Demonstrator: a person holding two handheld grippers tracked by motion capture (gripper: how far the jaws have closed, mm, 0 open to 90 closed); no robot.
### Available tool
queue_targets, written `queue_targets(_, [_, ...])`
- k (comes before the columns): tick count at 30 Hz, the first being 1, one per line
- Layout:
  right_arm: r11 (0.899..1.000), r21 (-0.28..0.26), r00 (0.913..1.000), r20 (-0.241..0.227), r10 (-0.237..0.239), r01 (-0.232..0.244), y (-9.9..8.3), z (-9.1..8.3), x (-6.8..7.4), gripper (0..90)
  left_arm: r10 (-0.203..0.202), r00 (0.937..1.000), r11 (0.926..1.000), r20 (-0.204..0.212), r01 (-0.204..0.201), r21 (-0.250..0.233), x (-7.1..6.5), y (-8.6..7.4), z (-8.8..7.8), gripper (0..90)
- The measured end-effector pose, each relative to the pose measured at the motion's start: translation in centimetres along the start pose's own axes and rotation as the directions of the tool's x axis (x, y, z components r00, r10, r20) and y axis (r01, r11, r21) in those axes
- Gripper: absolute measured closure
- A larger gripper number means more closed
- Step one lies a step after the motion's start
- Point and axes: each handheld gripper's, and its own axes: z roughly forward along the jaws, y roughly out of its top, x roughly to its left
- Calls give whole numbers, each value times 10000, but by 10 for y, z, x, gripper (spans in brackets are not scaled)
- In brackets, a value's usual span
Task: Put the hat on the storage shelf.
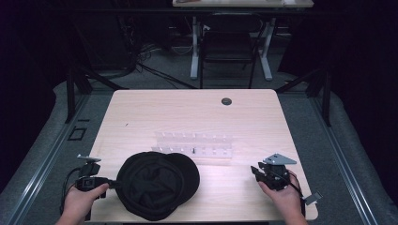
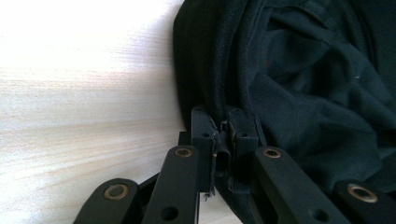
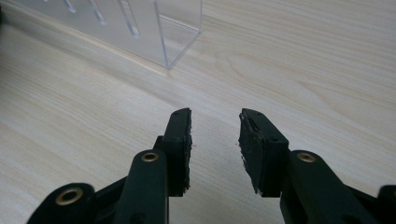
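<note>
A black cloth cap [image 1: 157, 183] lies upside down near the front edge of the wooden table [image 1: 187, 112]. My left gripper [image 1: 112, 183] sits at the cap's left side, shut on its rim. In the left gripper view the jaws pinch the cap's edge [image 2: 223, 126], with the cap's dark inner fabric [image 2: 317, 84] spreading to the right. My right gripper [image 1: 256, 172] rests over the table at the front right, held in a hand. Its jaws stand open in the right gripper view [image 3: 215, 135] with only bare wood between them.
A clear acrylic rack [image 1: 195, 146] with pegs lies across the table's middle, just behind the cap; its corner [image 3: 180, 35] is ahead of the right jaws. A round cable hole [image 1: 226, 101] is near the far edge. A dark chair [image 1: 227, 47] stands beyond the table.
</note>
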Motion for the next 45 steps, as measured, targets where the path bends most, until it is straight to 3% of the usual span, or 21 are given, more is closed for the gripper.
queue_targets(6, [10000,13,10000,-19,28,-28,0,1,0,636,-317,9981,9995,526,318,-5,2,2,-5,849])
queue_targets(11, [9999,91,10000,-31,64,-63,-1,1,-1,635,-251,9970,9997,734,248,45,2,4,-9,850])
queue_targets(16, [9999,66,9999,-44,121,-121,-1,1,-2,633,-527,9916,9985,1184,540,-78,1,6,-16,851])
queue_targets(24, [9999,97,9998,-131,138,-137,-1,2,-2,631,-490,9835,9982,1740,544,-263,-2,9,-29,852])
queue_targets(25, [9999,123,9998,-141,119,-118,-1,2,-2,631,-921,9769,9947,1930,993,-282,-4,8,-30,853])
queue_targets(27, [9999,152,9999,-100,68,-66,-1,2,-2,630,-867,9761,9953,1991,934,-245,-4,9,-32,853])
queue_targets(28, [9999,130,9999,-121,95,-93,-1,2,-2,630,-1096,9704,9928,2151,1175,-240,-6,9,-34,854])
queue_targets(35, [9998,125,9997,-152,177,-175,-2,3,-3,629,-1047,9643,9928,2431,1155,-303,-10,12,-42,854])
queue_targets(38, [9996,163,9995,-229,239,-235,-2,2,-4,629,-1200,9545,9907,2730,1331,-297,-10,14,-45,854])
queue_targets(40, [9996,146,9994,-232,263,-260,-2,2,-4,629,-1203,9430,9903,3104,1360,-291,-12,16,-48,854])
queue_targets(45, [9994,155,9992,-256,304,-300,-2,3,-4,628,-1157,9346,9905,3364,1340,-316,-19,18,-53,854])
